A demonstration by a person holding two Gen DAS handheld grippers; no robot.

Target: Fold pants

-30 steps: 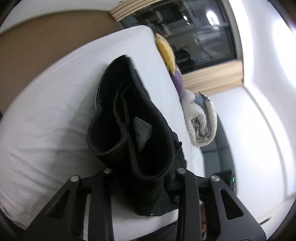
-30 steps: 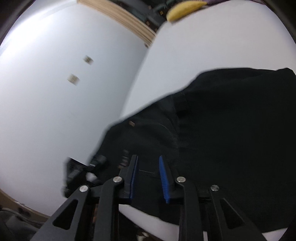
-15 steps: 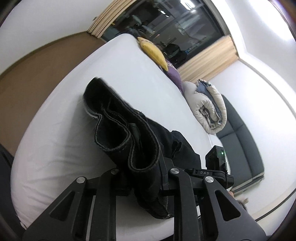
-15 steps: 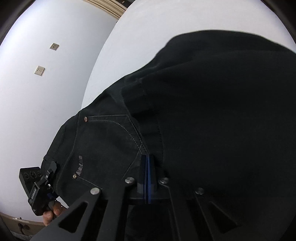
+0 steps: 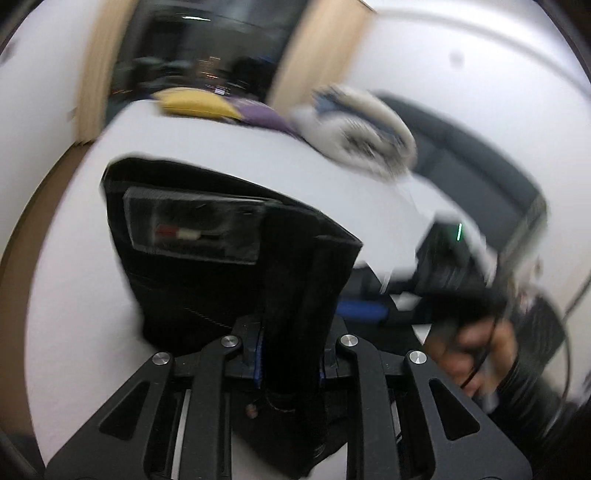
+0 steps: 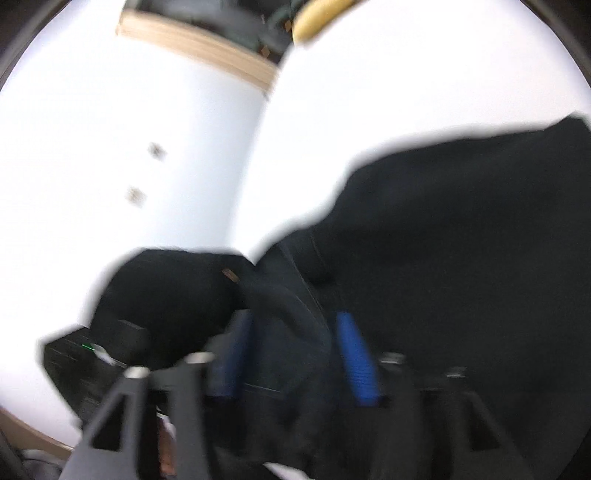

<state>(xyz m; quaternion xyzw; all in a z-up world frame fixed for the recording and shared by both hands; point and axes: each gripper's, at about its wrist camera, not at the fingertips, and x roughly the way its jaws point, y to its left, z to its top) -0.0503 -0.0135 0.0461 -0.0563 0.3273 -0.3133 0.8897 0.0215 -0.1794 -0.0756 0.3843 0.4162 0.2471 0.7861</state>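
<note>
Pants (image 5: 236, 258) blurred, waistband hiding left gripper (image 5: 290, 363) jaws

pants (image 5: 207, 280): showing black, with a grey inner patch bearing a red and white tag
bed (image 5: 85, 258): showing white
pillows (image 5: 192, 105): showing yellow and purple
pads (image 6: 356, 365): showing blue
gripper (image 5: 290, 365): showing black
sofa (image 5: 476, 166): showing dark grey

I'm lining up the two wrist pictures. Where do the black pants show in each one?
Left wrist: black pants fill the centre, a bunched fold clamped in the left tool.
Right wrist: they fill the right and lower middle, between the right tool's open pads.
Shared landmark: yellow pillow.
</note>
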